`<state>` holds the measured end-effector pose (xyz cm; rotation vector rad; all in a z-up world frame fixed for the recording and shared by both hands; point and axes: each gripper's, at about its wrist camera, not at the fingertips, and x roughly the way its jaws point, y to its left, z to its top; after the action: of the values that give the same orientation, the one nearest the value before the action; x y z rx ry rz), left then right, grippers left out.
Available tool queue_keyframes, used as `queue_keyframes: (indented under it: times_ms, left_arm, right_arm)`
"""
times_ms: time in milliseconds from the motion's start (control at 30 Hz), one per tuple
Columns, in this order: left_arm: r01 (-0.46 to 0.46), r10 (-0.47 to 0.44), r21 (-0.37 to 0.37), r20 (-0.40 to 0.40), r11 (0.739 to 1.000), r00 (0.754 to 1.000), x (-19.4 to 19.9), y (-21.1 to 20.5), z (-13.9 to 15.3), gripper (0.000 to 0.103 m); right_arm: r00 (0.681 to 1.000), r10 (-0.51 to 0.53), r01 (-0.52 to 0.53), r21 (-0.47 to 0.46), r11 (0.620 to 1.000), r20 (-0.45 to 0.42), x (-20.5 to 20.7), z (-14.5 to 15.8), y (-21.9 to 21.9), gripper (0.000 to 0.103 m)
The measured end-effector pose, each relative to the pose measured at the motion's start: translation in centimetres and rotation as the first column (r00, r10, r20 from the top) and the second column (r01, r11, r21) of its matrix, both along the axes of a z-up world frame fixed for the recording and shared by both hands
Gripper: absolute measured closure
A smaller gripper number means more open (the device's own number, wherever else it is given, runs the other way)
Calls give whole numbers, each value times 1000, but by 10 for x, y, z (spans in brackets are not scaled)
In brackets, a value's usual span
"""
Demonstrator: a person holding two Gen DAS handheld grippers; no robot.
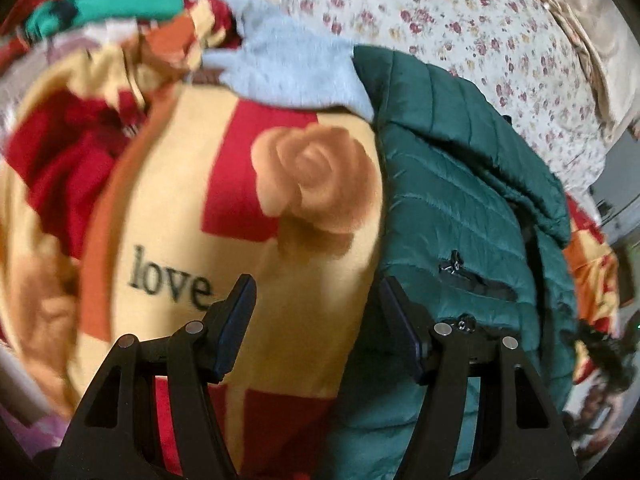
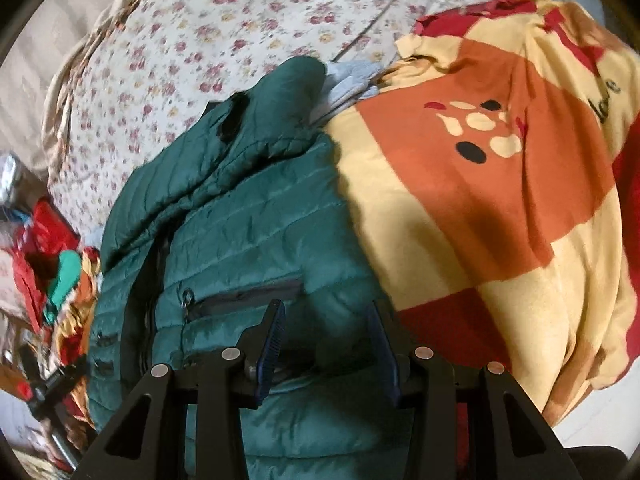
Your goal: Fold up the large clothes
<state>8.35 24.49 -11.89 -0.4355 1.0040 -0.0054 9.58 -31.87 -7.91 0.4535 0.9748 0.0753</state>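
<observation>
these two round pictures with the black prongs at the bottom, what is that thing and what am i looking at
Each picture comes from a camera on a hand-held two-finger gripper, one per hand, looking along its fingers. The black prongs are those fingers. The left gripper hovers open over a yellow, red and orange blanket printed "love". The right gripper is open above a dark green quilted jacket lying beside the blanket. Neither holds anything. Behind both lies a flowered sheet and a grey garment.
</observation>
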Motion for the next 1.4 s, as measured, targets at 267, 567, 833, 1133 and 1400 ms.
queue_keyframes:
  times_ms: [267,567,833,1133,1400]
  left_arm:
    - [28,-38,-253,-36,967,999,26,17,-14,37]
    - [131,-149,-348,-26,928,988,5,-8,-12,36]
    - [191,-197,-369,20,910,980,-33,-32,-5,36]
    - [214,-223,-299,4,930,975,-42,-47,-13,36]
    - [265,-280,-278,-15,923,960,-57,-54,-15,36]
  right_arm:
    - [998,-31,43,190,981,-62,7,-19,-29,57]
    - [998,-22,46,496,867,-56,-1,-35,-53,55]
    - [998,47,-17,535,845,-41,-21,-35,-51,55]
    - [995,83,-39,515,856,-63,-52,-42,-49,55]
    - [989,138,-95,502,860,-50,-81,-45,-40,55]
